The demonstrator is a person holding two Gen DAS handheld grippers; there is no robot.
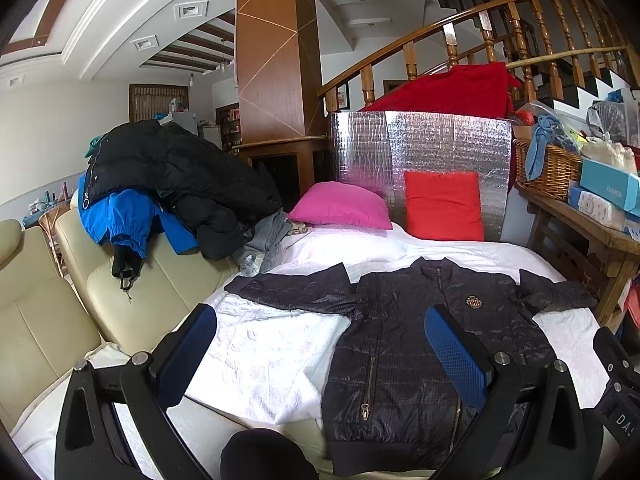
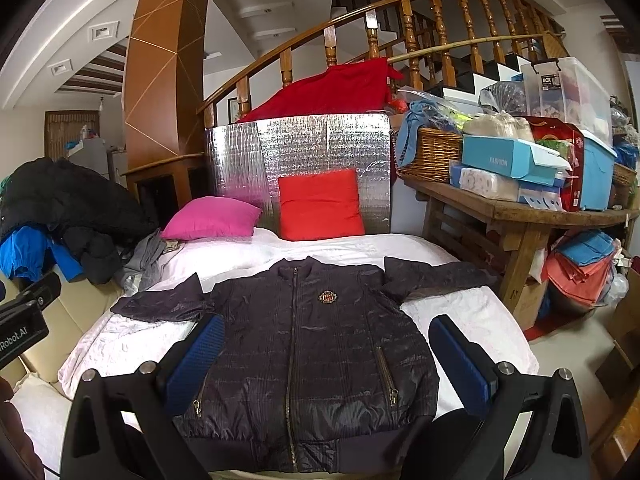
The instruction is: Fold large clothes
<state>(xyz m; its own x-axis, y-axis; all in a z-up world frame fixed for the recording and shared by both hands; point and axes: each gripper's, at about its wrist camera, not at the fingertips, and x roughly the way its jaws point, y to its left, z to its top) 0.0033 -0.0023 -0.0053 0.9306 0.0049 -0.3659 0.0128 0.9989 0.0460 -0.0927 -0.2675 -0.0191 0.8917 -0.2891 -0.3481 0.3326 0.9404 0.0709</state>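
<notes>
So the jacket [image 2: 304,352] is lying flat on the bed [image 2: 472,312] right in front of my jaws, zipped up, front side up, both sleeves stretched out sideways. My right gripper [image 2: 326,354] hangs over its lower half with the jaws spread wide, nothing in them, one on each side of the body. My left gripper [image 1: 320,346] is also spread and empty, over the jacket's left edge and bare bed. Past the collar sit a pink pillow [image 2: 212,218] and a red pillow [image 2: 320,204].
</notes>
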